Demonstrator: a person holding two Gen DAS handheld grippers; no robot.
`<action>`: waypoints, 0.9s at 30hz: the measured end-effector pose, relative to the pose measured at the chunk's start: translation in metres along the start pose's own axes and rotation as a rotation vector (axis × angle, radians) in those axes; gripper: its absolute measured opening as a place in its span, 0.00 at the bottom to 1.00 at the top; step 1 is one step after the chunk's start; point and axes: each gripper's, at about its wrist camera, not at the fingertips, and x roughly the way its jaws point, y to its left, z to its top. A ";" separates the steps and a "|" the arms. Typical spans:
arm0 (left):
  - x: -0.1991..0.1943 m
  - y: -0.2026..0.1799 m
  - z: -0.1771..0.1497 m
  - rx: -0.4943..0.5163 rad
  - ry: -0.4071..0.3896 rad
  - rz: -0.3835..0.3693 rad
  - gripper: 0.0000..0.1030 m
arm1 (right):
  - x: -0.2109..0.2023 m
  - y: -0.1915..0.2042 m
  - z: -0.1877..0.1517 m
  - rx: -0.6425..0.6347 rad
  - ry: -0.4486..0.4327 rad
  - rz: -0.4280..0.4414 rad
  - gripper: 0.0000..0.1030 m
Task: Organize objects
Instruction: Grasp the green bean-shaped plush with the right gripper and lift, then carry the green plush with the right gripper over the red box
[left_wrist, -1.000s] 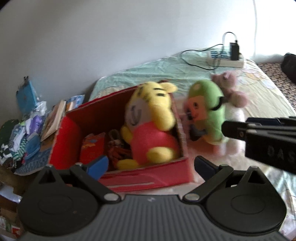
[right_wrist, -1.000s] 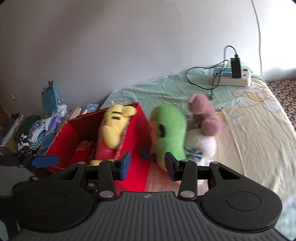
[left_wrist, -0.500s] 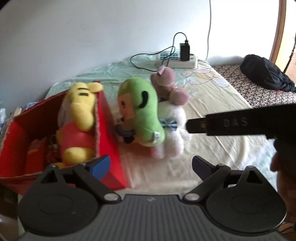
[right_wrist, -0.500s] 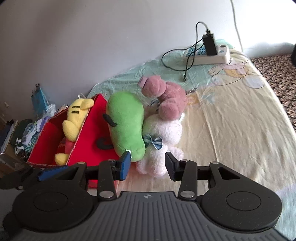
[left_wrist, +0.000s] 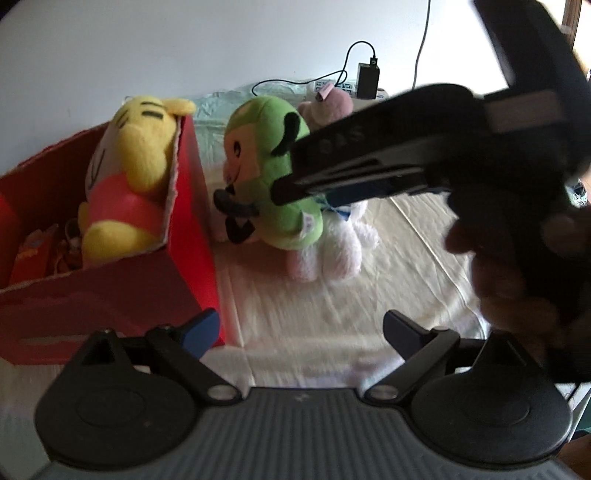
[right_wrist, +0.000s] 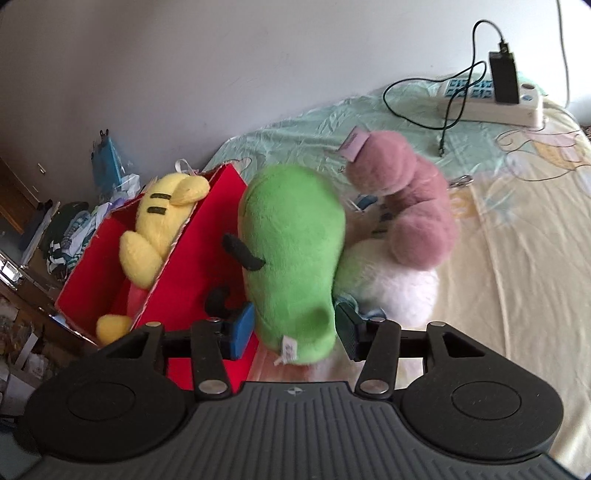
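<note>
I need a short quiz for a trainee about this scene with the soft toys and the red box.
1. True or false: the yellow toy lies in the red box.
2. Which toy sits between the fingers of the right gripper? A) pink toy B) green toy C) white toy
3. Fill in: the left gripper is ____.

Key: 1 true; 2 B; 3 open.

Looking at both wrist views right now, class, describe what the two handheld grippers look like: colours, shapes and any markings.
Both are black plastic tools. Each has a ribbed dark grey base with two round discs and angled link bars joined by silver pivot pins. The left gripper and the right gripper carry blue pads on their fingertips. Seen from the left view, the right gripper's side bears faint raised letters, too blurred to read. No sleeves are visible.
</note>
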 end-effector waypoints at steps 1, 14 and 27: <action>0.000 0.000 0.000 -0.001 0.000 0.001 0.93 | 0.004 0.001 0.001 0.000 0.002 0.007 0.51; -0.009 0.018 0.002 -0.023 -0.005 -0.018 0.93 | 0.008 -0.010 -0.011 0.125 0.046 0.090 0.47; -0.011 0.017 -0.014 -0.029 0.047 -0.124 0.92 | -0.026 -0.029 -0.066 0.226 0.182 0.190 0.46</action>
